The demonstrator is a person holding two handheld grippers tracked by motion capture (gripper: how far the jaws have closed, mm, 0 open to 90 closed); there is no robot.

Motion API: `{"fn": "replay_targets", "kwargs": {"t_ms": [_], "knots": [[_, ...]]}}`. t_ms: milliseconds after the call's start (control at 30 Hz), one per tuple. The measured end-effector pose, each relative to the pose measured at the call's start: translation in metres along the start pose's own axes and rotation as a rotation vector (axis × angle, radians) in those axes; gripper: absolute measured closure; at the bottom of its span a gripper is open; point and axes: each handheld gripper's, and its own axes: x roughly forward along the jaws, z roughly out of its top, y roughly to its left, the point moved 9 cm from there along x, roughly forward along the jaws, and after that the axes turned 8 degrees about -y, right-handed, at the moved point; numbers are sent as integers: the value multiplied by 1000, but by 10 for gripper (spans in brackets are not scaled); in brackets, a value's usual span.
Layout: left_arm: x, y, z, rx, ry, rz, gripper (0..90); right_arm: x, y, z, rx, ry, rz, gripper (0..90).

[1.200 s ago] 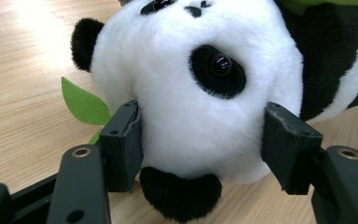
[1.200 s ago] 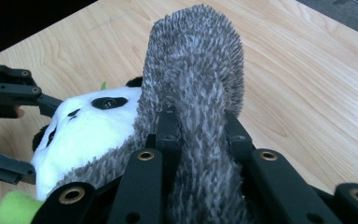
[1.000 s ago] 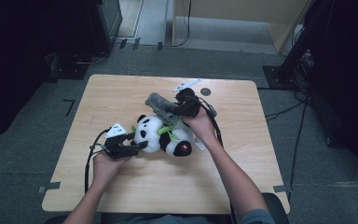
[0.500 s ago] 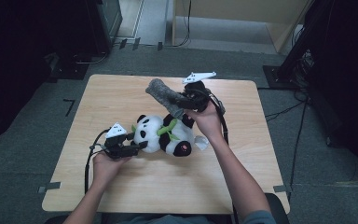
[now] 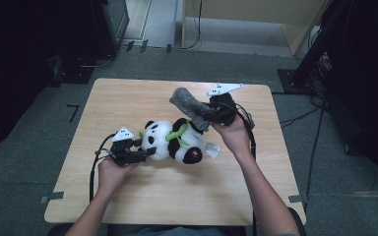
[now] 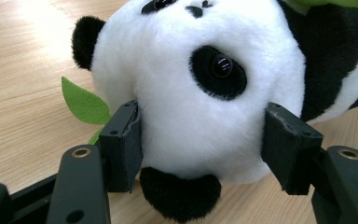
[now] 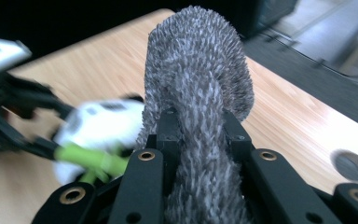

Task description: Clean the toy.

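Now: left tongs pinch the panda by its head, lying mid-frame on the worktop. Right tongs, right of centre, clamp a grey fuzzy cloth, held off the worktop just above the panda's body.

Wooden table on grey carpet
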Motion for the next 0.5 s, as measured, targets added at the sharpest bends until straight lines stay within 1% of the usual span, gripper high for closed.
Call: {"fn": "replay_targets", "kwargs": {"t_ms": [33, 67, 100, 133, 167, 200, 233, 300, 400, 500], "knots": [[0, 0, 0, -1, 0, -2, 359, 1, -1, -6, 4, 10, 3, 748], [0, 0, 0, -1, 0, -2, 359, 1, -1, -6, 4, 10, 3, 748], [0, 0, 0, -1, -1, -2, 358, 5, -2, -19, 21, 42, 8, 748], [0, 1, 0, 0, 0, 0, 358, 7, -3, -25, 15, 53, 5, 748], [0, 0, 0, 0, 0, 0, 358, 9, -5, -30, 20, 60, 1, 748], [1, 0, 0, -2, 1, 0, 358, 10, -6, -35, 29, 67, 3, 748], [1, 0, 0, -2, 1, 0, 358, 10, -6, -35, 29, 67, 3, 748], [1, 0, 1, -9, 0, -2, 358, 6, -12, -44, 56, 62, -3, 747], [1, 1, 1, -17, -1, -7, 358, -1, -21, -52, 72, 70, -19, 746], [1, 1, 0, -16, 0, -7, 357, -6, -28, -61, 88, 81, -41, 745]]}}
